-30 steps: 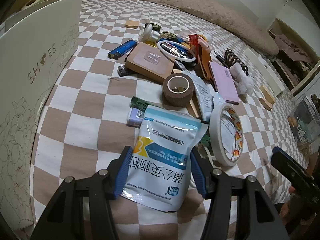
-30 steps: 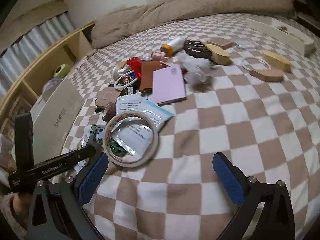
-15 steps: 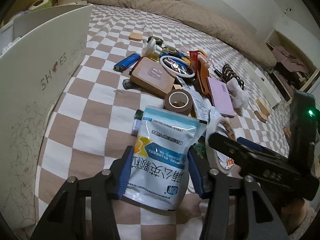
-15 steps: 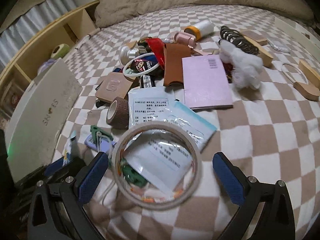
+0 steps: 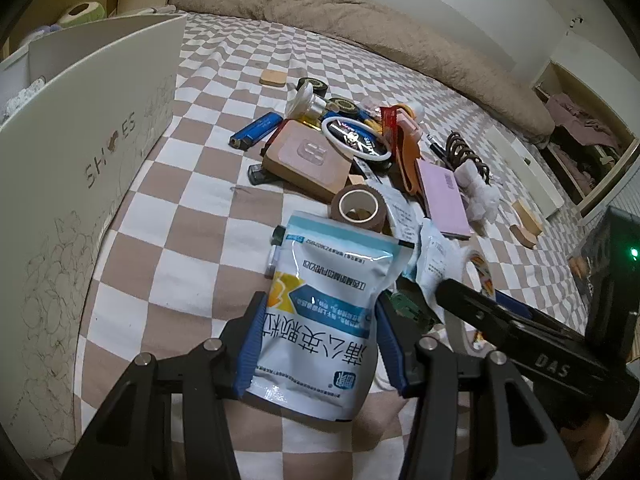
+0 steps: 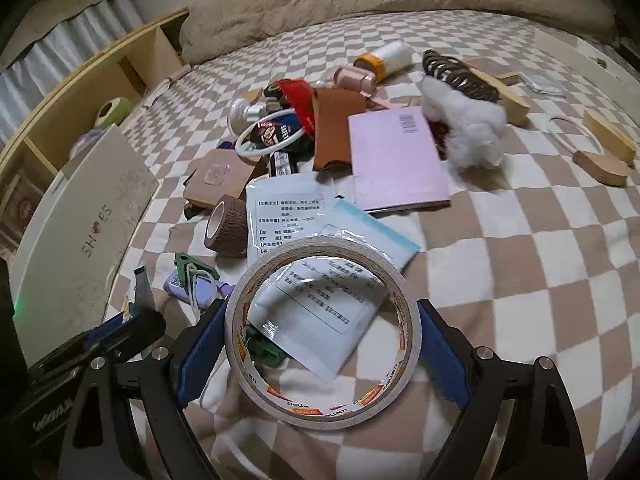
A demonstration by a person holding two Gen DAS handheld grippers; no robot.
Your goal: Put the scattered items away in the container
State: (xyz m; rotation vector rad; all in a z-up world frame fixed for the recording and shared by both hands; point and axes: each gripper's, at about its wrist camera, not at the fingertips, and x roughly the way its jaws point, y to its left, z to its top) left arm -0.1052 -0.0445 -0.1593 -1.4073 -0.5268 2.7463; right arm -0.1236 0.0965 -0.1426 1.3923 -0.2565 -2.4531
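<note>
My left gripper (image 5: 320,340) is shut on a white-and-blue medicine pouch (image 5: 328,304) and holds it just above the checkered bedspread. The white shoe box (image 5: 80,184) stands to its left and also shows in the right wrist view (image 6: 80,240). My right gripper (image 6: 320,356) has its blue pads against both sides of a roll of clear tape (image 6: 324,336), which stands tilted on the bed. The right gripper's body shows at the right of the left wrist view (image 5: 540,344).
A pile lies ahead: brown bandage roll (image 5: 358,204), tan case (image 5: 308,160), pink notebook (image 6: 394,160), blue lighter (image 5: 256,130), white fluff (image 6: 468,128), wooden blocks (image 6: 600,160). A rumpled beige blanket (image 5: 360,20) lies along the far side.
My right gripper has moved forward over the tape roll and closed its pads onto it. My left gripper has kept hold of the pouch and lifted it slightly.
</note>
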